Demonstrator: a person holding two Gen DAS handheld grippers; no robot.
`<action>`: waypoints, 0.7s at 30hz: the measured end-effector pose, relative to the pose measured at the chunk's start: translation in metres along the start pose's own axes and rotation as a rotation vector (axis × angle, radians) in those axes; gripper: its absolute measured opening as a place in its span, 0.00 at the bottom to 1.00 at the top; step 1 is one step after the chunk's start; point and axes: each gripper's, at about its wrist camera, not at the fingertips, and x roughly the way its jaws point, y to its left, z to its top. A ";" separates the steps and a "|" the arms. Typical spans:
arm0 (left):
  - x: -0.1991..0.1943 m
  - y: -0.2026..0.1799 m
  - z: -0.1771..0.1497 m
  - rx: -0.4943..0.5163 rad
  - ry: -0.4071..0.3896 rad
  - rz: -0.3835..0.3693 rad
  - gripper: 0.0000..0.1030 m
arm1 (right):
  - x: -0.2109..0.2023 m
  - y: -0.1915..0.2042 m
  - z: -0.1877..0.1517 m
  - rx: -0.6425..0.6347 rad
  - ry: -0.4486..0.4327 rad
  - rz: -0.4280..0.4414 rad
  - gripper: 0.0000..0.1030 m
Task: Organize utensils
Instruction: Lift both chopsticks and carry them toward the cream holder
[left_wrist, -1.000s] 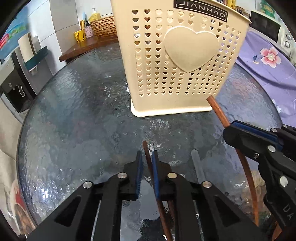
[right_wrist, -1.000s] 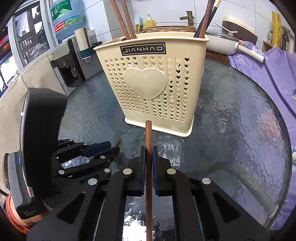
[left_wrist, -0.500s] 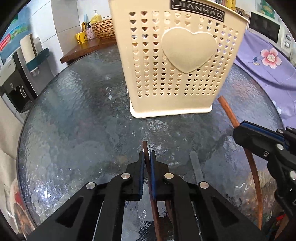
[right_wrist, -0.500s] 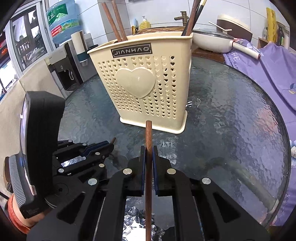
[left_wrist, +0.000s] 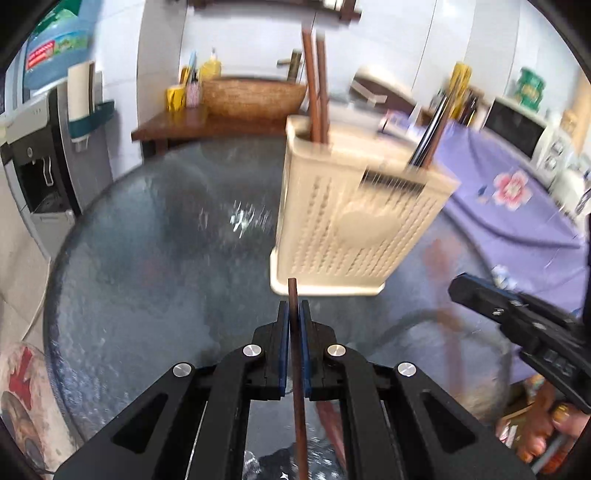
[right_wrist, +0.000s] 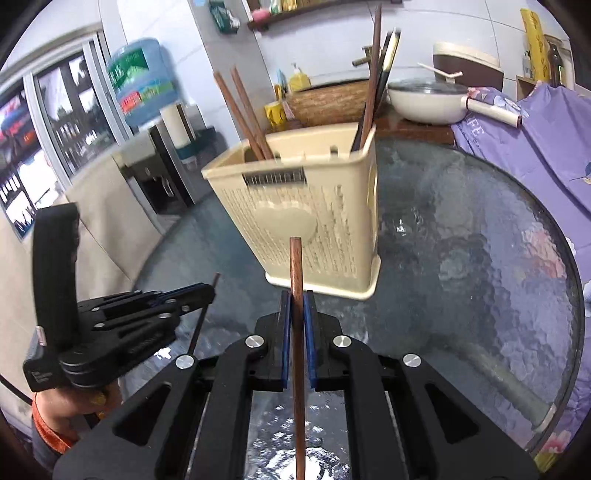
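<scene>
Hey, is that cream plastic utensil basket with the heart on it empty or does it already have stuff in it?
Not empty. The cream plastic basket already holds brown wooden chopsticks at one end and darker chopsticks at the other, all sticking up above its rim.

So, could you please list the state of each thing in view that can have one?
Left gripper: shut on a thin chopstick.
Right gripper: shut on a thicker chopstick.
Utensil holder: upright on the glass table, chopsticks standing at both ends.
White pan: lidded, on the counter behind.
</scene>
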 end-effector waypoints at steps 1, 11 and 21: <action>-0.010 -0.001 0.004 0.000 -0.023 -0.008 0.05 | -0.008 0.001 0.004 -0.002 -0.019 0.003 0.08; -0.065 -0.013 0.013 0.027 -0.149 -0.022 0.05 | -0.032 0.011 0.017 -0.043 -0.049 -0.007 0.08; -0.074 -0.008 0.009 0.014 -0.160 -0.025 0.05 | 0.072 0.033 -0.019 -0.163 0.190 -0.102 0.19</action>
